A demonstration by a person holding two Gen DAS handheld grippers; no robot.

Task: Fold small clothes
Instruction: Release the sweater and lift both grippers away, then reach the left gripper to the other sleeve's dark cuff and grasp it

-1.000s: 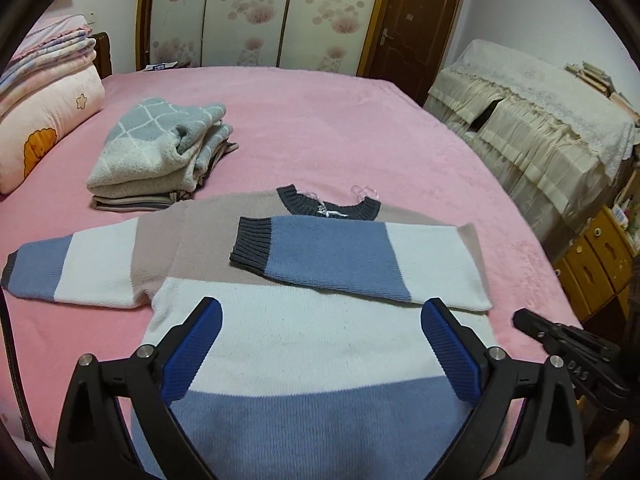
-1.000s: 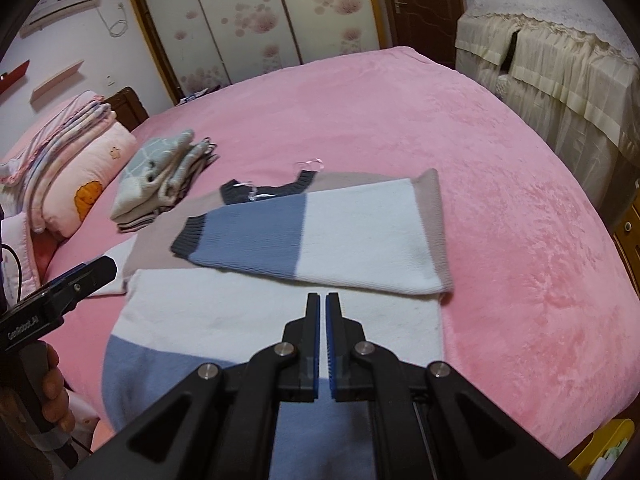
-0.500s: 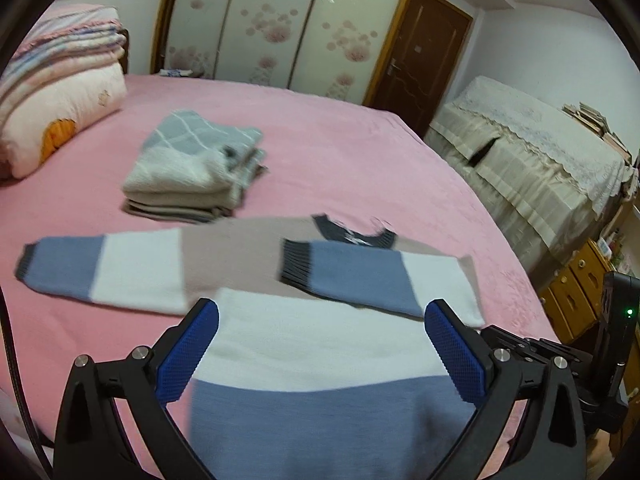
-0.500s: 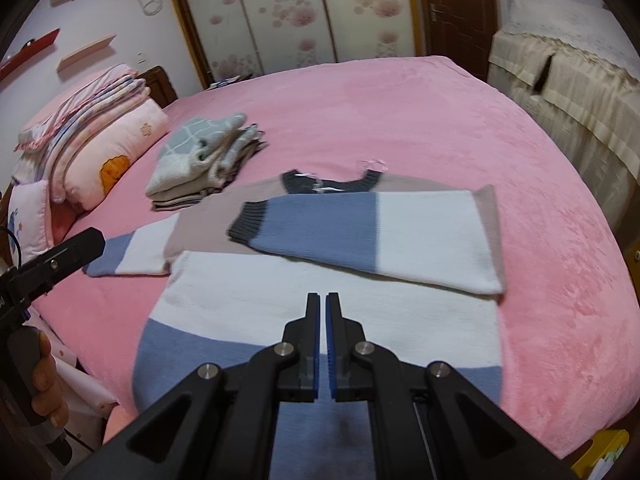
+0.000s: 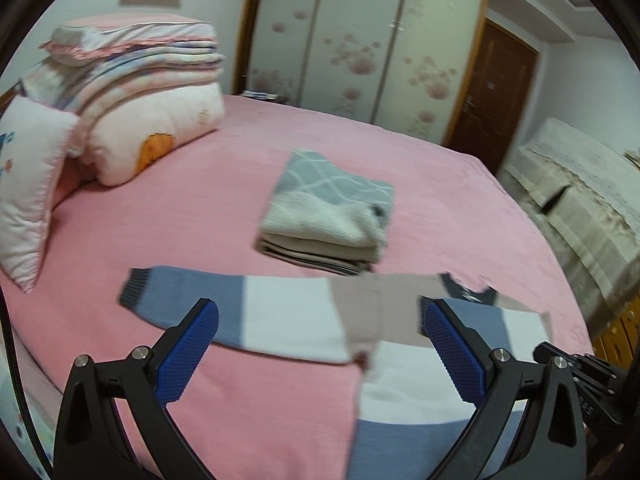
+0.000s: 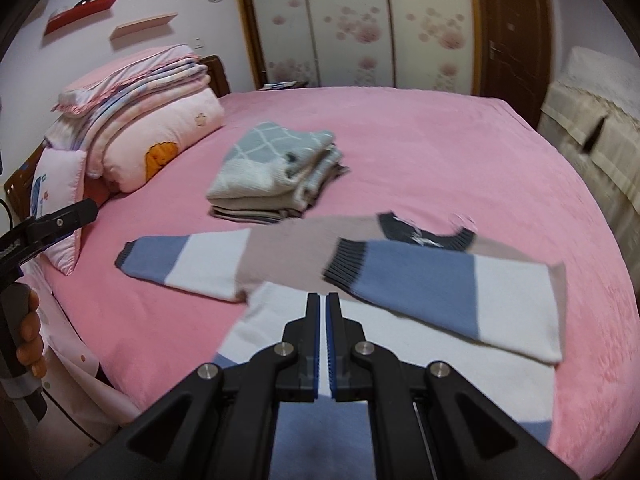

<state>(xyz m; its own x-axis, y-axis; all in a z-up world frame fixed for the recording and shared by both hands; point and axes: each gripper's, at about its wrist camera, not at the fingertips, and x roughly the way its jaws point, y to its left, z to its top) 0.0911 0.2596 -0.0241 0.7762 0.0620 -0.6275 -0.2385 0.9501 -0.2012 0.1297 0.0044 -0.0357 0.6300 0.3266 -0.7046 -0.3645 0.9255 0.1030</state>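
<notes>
Sweater: we see the striped sweater [image 6: 400,320] flat on the pink bed [image 6: 460,152], 1 sleeve [image 6: 440,288] folded across its chest, the other sleeve [image 5: 240,312] spread out.
Left gripper [image 5: 320,348]: our jaws gape wide, empty.
Right gripper [image 6: 323,332]: our jaws are closed, empty.
Folded pile [image 6: 276,172]: beyond the sweater.

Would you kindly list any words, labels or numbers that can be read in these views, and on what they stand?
None can be read for certain.
Right gripper, on its side in the left wrist view: small embossed characters, too blurred.
Striped sweater, at its collar: a pale mark, too blurred.
</notes>
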